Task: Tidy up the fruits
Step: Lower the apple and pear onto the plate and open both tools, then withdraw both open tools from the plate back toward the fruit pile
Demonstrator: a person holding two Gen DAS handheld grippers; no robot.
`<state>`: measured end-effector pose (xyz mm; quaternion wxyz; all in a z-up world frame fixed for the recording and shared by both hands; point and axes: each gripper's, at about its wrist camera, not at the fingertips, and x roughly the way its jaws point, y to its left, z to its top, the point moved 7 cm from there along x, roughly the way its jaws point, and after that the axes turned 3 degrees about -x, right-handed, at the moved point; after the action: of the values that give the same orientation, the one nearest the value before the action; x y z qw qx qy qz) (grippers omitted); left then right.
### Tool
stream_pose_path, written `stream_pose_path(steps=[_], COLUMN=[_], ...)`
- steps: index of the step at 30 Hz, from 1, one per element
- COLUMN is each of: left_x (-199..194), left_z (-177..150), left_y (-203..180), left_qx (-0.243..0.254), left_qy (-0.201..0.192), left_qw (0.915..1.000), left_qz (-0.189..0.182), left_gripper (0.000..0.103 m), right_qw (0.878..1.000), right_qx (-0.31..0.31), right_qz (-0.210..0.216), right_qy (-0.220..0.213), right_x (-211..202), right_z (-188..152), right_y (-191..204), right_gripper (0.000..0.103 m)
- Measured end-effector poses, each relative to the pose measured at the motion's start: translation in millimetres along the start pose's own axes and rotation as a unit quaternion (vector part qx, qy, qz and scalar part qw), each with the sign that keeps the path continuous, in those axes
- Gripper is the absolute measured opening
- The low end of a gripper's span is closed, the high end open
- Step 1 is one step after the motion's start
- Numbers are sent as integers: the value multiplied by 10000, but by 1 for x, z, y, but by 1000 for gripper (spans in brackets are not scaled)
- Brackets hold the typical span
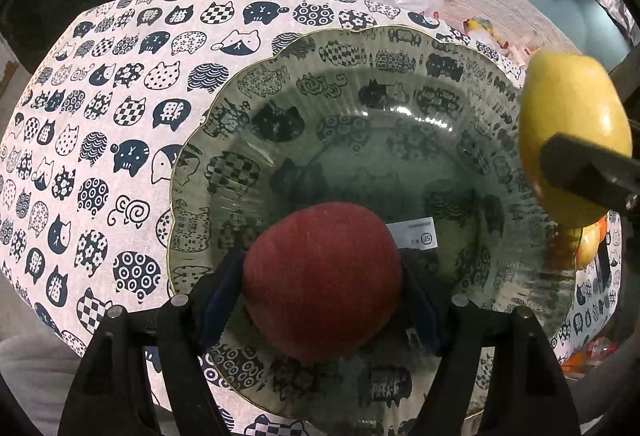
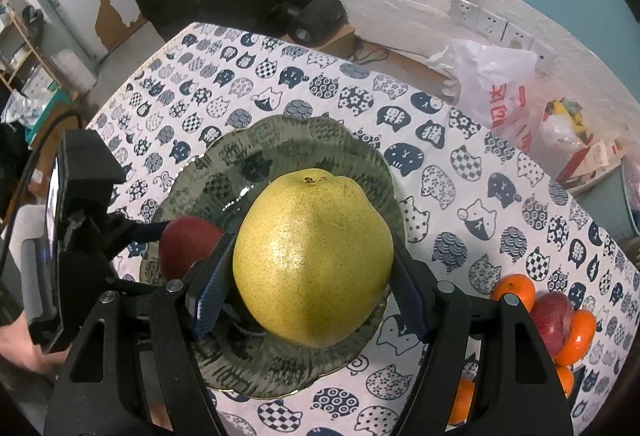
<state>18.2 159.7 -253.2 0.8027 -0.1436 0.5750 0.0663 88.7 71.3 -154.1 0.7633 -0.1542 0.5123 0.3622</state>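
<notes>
Surface: a surface (image 2: 460,172) covered with a white cloth printed all over with dark blue cat heads; its far edge lies close to the wall.
Plate: a translucent green glass plate (image 1: 224,124) with a scalloped, gold-lined rim sits on the cloth, the cat pattern showing through it; a small white label (image 1: 416,234) shows on its inner part.
Left hand-held gripper: the left hand-held gripper (image 1: 322,300) is clamped on a red apple (image 1: 322,280), blue pads pressed against both its sides, over the near part of the plate. Whether the apple touches the glass cannot be told.
Right hand-held gripper: the right hand-held gripper (image 2: 310,276) grips a large yellow pear (image 2: 312,260), speckled, its blossom end facing away from the camera, held above the plate's right side.
Other fruit: at the right edge of the surface, well apart from the plate, lie several oranges (image 2: 514,292) bunched around a second red apple (image 2: 554,320).
Wall: a white textured lower wall with a row of white sockets (image 2: 486,22), teal paint above.
Beyond the surface: a white plastic bag (image 2: 496,84) with red print, a smaller bag with yellow contents (image 2: 566,124), a cardboard box carrying a dark cylindrical object (image 2: 320,16), and a large black shape behind it.
Far left of the room: a wooden shelf (image 2: 20,48) and a white wall with patches of peeled paint.
</notes>
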Motion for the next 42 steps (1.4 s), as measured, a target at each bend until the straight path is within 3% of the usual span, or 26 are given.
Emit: stream_pose_path(steps=[11, 21, 42], left_x=[-8, -39, -52], left_z=[1, 2, -4], left_y=[12, 20, 23], left_qx=[-106, -356, -263], left_qy=[-67, -221, -305], left_qw=[9999, 9991, 9992], left_qz=[99, -106, 16], left_gripper=[77, 78, 80], right_qw=[9998, 9994, 9978], right_qx=[-119, -123, -494], right_qz=[50, 63, -100], right_qy=[169, 332, 427], right_x=[19, 32, 44], right_z=[-5, -9, -19], right_y=[6, 6, 16], right_gripper=[73, 73, 72])
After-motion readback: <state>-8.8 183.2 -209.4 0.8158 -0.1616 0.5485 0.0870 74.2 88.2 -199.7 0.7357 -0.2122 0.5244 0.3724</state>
